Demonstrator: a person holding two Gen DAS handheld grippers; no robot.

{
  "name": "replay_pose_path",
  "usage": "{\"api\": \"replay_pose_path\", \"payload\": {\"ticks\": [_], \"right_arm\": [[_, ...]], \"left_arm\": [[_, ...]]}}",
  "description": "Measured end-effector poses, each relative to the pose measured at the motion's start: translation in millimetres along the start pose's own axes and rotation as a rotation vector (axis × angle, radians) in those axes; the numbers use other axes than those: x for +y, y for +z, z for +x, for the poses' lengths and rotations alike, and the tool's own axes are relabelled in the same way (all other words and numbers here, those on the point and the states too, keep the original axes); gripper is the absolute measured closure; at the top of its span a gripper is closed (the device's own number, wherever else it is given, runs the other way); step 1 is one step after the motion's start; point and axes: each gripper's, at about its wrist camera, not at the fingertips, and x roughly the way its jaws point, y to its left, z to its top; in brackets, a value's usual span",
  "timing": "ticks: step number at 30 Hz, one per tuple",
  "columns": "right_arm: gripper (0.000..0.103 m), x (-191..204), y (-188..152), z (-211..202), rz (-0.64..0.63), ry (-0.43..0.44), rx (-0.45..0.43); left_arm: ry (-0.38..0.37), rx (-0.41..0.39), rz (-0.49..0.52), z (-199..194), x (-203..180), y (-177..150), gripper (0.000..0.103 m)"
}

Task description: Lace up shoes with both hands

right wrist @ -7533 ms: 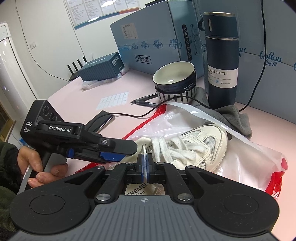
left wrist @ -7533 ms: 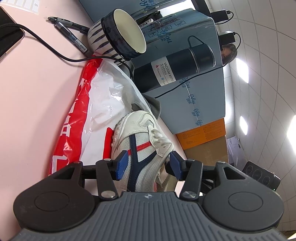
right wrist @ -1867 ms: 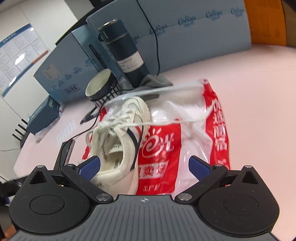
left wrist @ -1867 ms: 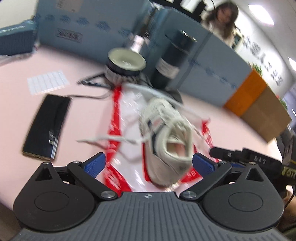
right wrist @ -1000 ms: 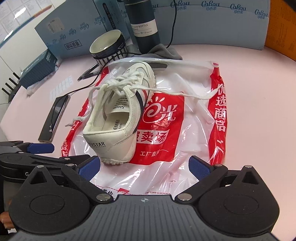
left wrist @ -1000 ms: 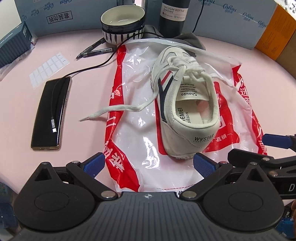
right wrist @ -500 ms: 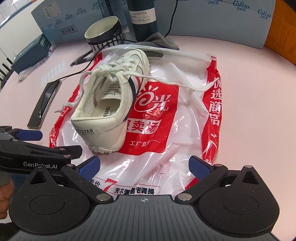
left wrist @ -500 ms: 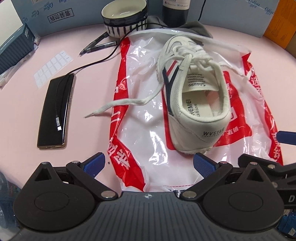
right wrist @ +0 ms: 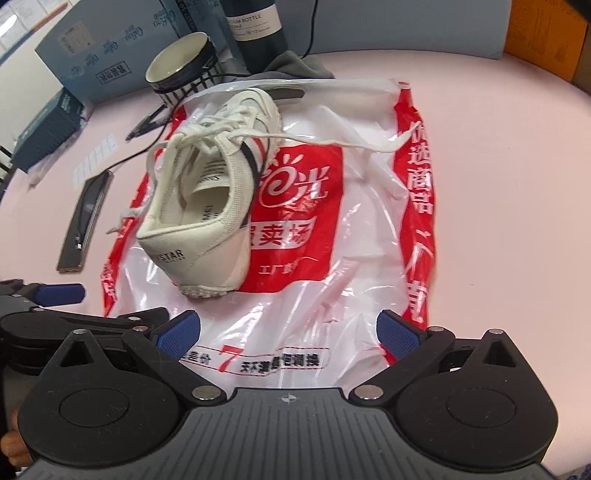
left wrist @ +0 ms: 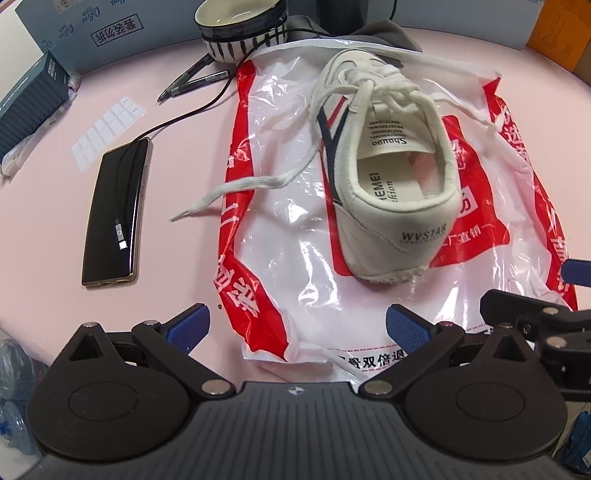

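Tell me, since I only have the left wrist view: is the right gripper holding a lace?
Observer: No. The right gripper is open with nothing between its fingers, above the near edge of the plastic bag.
Operator: Where does the right-hand lace end? I lose it against the plastic.
Observer: The lace end lies loose on the bag, right of the shoe.
Operator: What is the dark thing cut off behind the bowl?
Observer: An upright vacuum bottle, named on its label.
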Motion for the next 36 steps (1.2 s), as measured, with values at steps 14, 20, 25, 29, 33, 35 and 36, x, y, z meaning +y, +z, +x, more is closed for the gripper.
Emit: {"api": "replay_pose_path", "payload": {"ticks": [14, 20, 25, 29, 33, 35, 36], "right_arm": [[0.001, 6, -10, -5, -0.021, -0.014, 0.025], [0.001, 8, -6, -5, -0.024, -0.016, 0.019], [0.001, 8, 0, -5, -0.026, -0.013, 0.010], [0.001, 9, 6, -3, -0.028, -0.010, 0.005], [0.001, 9, 11, -2, -0.031, -0.005, -0.001], [0.001, 9, 13, -2, -0.032, -0.004, -0.004], [0.001, 9, 14, -2, -0.032, -0.003, -0.005]], "left_arm": [[0.038, 0.079, 0.018, 4, -9, -3, 0.001], [0.033, 0.092, 0.002, 6, -6, 0, 0.001], [0.025, 0.093, -0.016, 6, -3, 5, 0.001], [0.021, 0.099, -0.026, 8, -1, 11, 0.001], [0.024, 0.117, -0.028, 12, -1, 15, 0.001], [0.024, 0.116, -0.027, 13, -1, 18, 0.001], [0.024, 0.115, -0.027, 13, -1, 19, 0.001]]}}
